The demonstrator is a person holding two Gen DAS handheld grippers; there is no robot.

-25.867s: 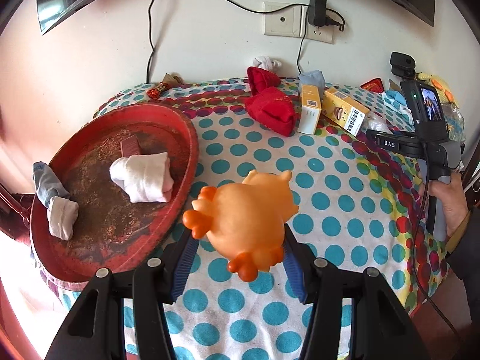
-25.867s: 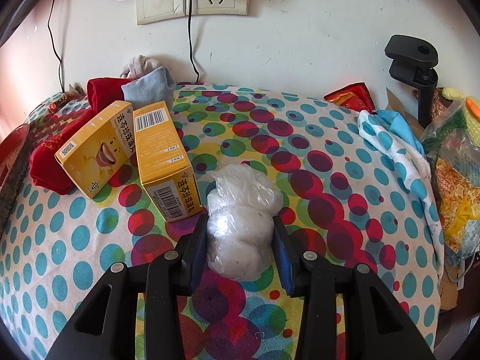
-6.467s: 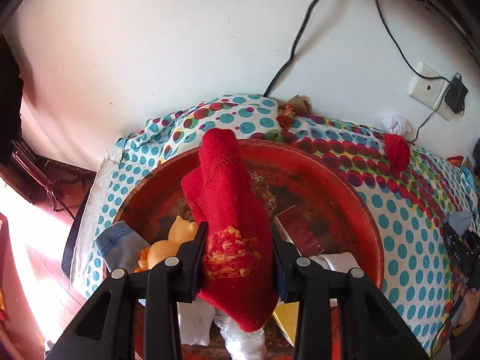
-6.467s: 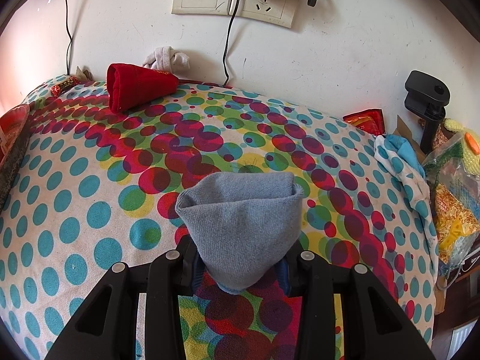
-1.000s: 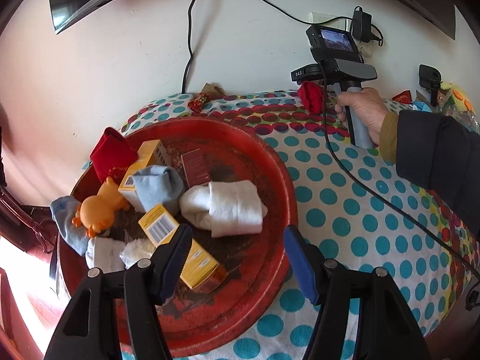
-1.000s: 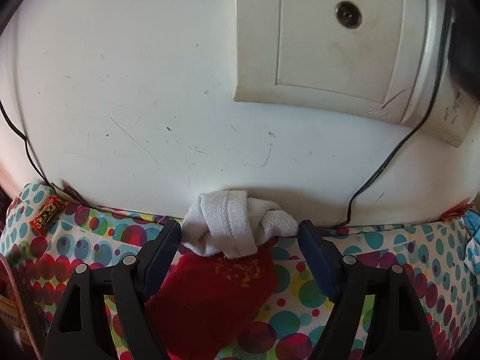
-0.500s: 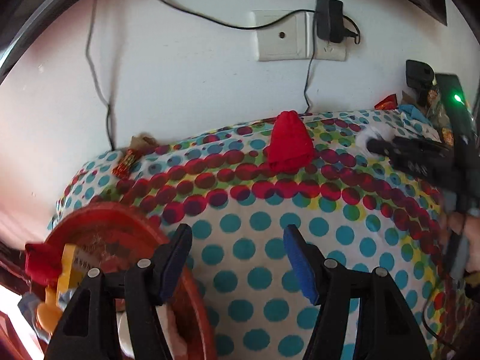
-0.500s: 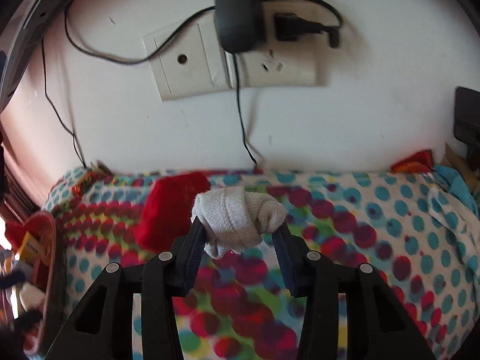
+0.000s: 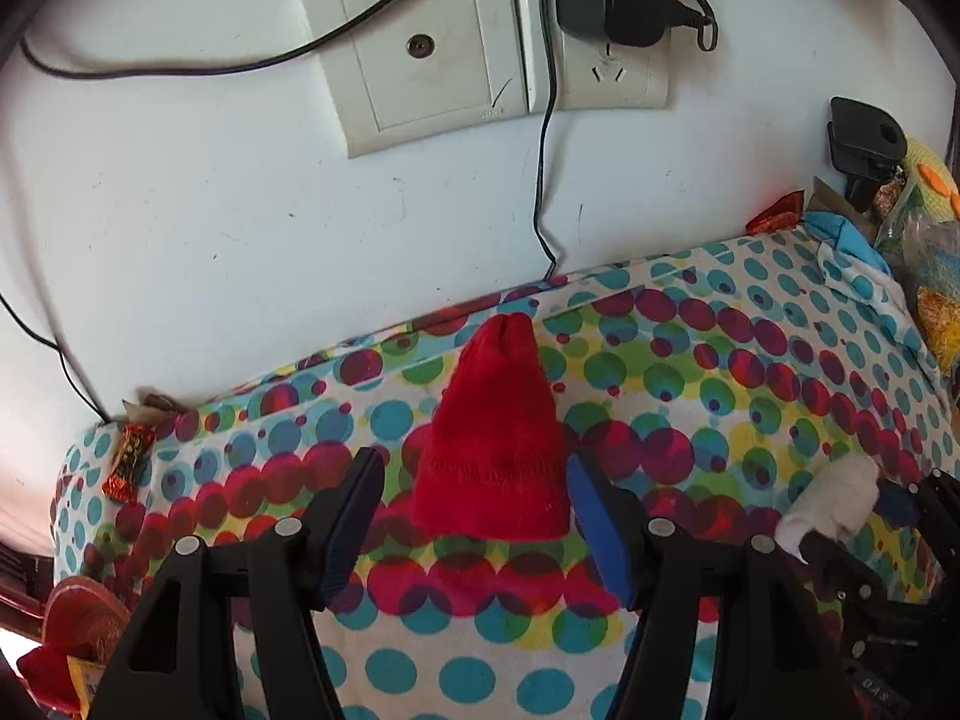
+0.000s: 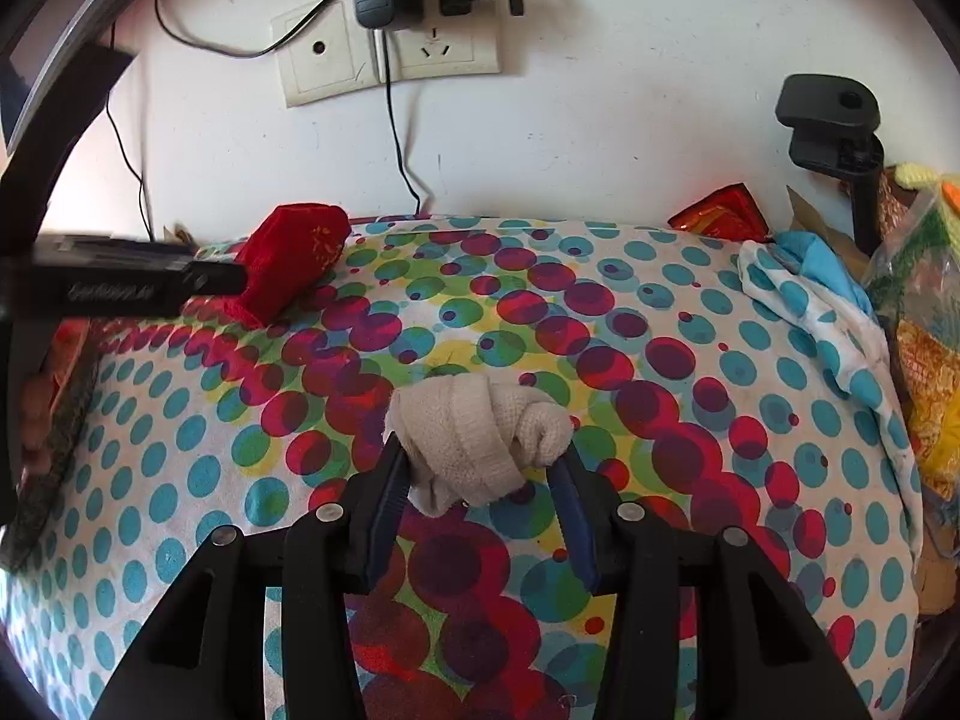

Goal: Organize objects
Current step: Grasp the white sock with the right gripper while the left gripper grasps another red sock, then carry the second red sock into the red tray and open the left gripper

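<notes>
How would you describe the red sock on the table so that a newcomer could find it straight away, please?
Start at the white wall socket plate with the black charger; follow its cable down to the spotted tablecloth. The red sock lies just below that, between the open left gripper fingers. It is the only plain red knitted piece there; the white sock is clamped in the right gripper.

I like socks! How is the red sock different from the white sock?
The red sock lies flat on the tablecloth, while the white sock is knotted into a ball. The left tongs are open around the red sock; the right tongs pinch the white sock. Both are knitted.
</notes>
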